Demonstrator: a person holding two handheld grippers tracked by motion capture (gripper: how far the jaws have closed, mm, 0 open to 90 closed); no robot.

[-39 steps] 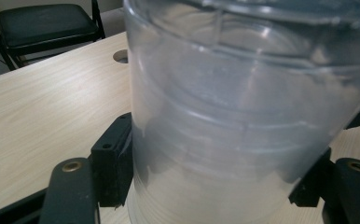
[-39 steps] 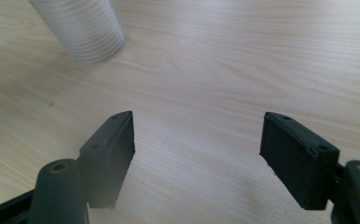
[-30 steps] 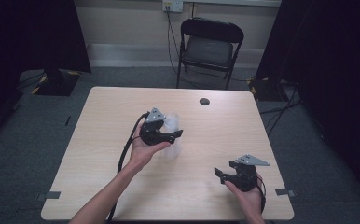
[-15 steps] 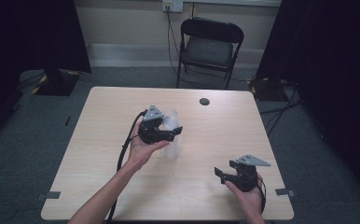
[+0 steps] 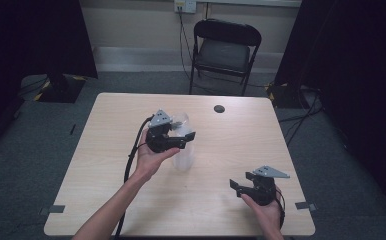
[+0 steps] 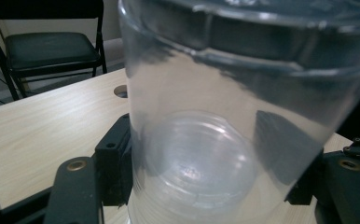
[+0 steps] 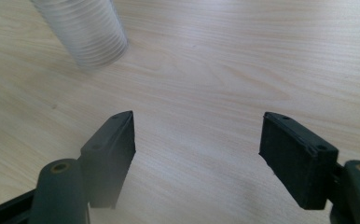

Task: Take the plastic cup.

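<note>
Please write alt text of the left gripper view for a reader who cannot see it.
A clear plastic cup stands upright between the two black jaws of the left gripper, which have just been closing and now press its sides. Behind it lie the light wooden table, with a round hole, and a black folding chair.

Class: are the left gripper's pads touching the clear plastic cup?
Touching. In the left gripper view, both pads of the left gripper press the clear plastic cup sides, no gap visible.
</note>
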